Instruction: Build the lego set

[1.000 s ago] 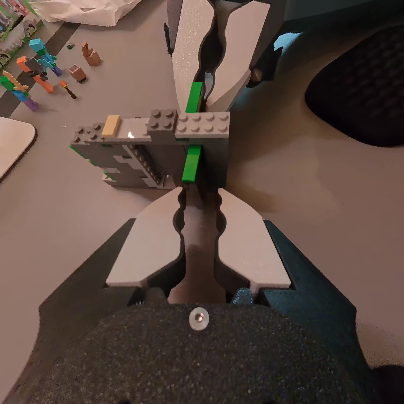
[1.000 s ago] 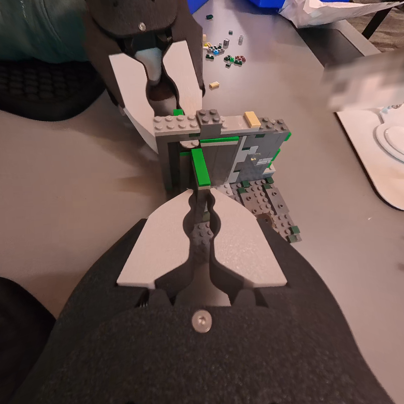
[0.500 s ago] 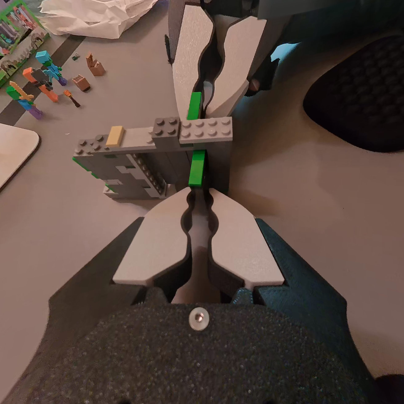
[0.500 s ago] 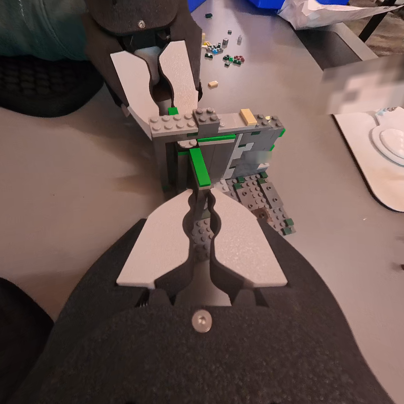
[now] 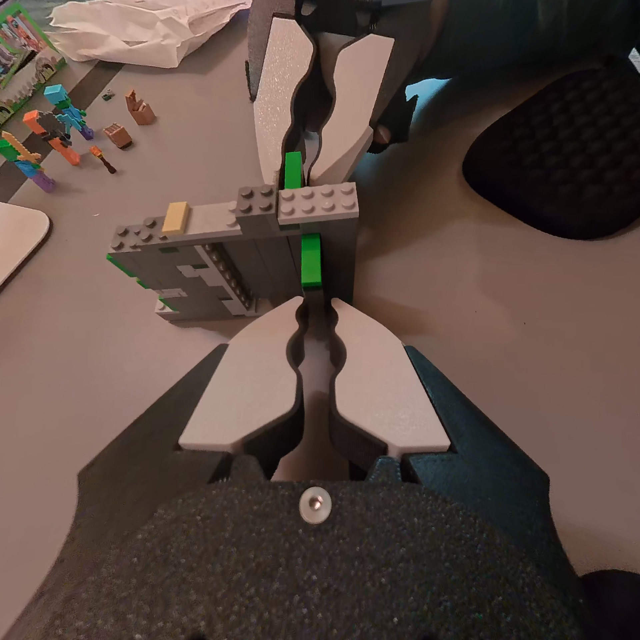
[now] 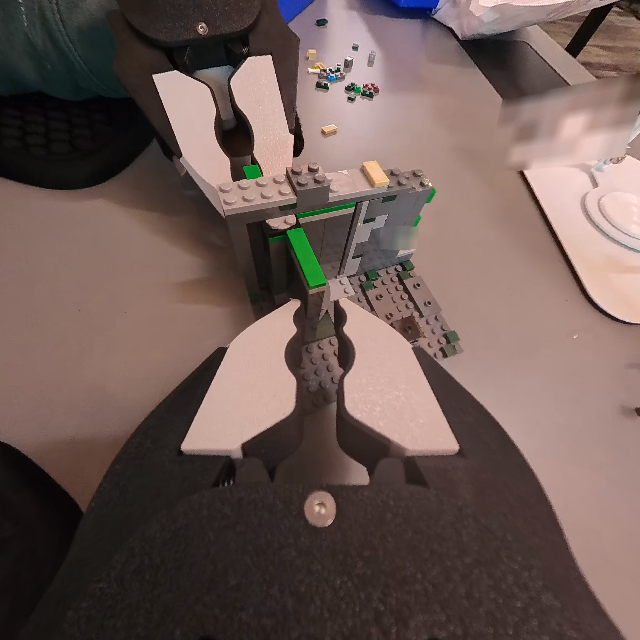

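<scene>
A grey lego wall [image 5: 214,270] with a tan tile [image 5: 176,216] and a light grey 2x4 brick [image 5: 317,206] on top stands on the grey table. It also shows in the right wrist view [image 6: 381,221], on a studded grey base [image 6: 408,304]. A thin dark panel topped by a green tile [image 5: 311,259] runs crosswise under the 2x4 brick. My left gripper [image 5: 316,302] is shut on one end of this panel. My right gripper [image 6: 320,304] is shut on the other end, just below the green tile [image 6: 306,258]. Each gripper shows across the build in the other's view, the right gripper [image 5: 304,173] and the left gripper [image 6: 249,166].
Several minifigures [image 5: 52,131] and brown pieces [image 5: 140,110] stand at far left, by a lego box [image 5: 20,52] and a white bag [image 5: 145,31]. Loose small pieces [image 6: 343,76] and a tan tile [image 6: 329,130] lie beyond the build. A white mat [image 6: 588,225] lies to its right, and a black mesh cushion [image 5: 561,152] on the other side. The tips of one gripper are about 6 cm away from the tips of the other.
My left gripper's fingers have closed in on the near end of the green-topped panel. The right gripper has kept its hold; the build shifted only slightly.
</scene>
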Motion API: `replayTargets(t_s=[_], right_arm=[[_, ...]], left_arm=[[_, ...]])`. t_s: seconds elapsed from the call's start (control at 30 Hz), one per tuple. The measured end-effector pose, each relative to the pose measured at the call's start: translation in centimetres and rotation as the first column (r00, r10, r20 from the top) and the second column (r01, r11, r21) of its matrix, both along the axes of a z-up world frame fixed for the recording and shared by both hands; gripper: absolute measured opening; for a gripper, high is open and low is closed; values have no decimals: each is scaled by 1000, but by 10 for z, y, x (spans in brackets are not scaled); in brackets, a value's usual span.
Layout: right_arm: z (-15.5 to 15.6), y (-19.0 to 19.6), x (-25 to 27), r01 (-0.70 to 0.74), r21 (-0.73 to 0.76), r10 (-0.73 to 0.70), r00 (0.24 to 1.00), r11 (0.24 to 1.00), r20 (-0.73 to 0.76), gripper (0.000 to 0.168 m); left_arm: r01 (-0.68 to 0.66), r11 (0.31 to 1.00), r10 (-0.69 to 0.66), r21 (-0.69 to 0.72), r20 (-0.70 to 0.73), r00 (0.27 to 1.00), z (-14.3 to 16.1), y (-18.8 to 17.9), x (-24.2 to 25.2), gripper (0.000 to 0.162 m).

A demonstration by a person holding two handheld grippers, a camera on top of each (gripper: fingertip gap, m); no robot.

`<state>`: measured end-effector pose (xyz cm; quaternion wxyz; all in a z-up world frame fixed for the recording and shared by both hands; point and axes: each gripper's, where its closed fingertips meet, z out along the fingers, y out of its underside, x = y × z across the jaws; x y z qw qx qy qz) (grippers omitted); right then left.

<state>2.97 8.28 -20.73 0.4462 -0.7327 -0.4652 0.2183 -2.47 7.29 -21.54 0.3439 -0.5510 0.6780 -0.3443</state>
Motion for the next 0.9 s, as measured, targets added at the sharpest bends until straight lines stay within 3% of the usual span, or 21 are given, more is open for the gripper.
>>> replayTargets(t_s=[0.9], right_arm=[[18,-8,4,-44,7,44,998,999,-50,16]], left_arm=[[-12,1000,12,22,-5,1000,-2,0,0,9]])
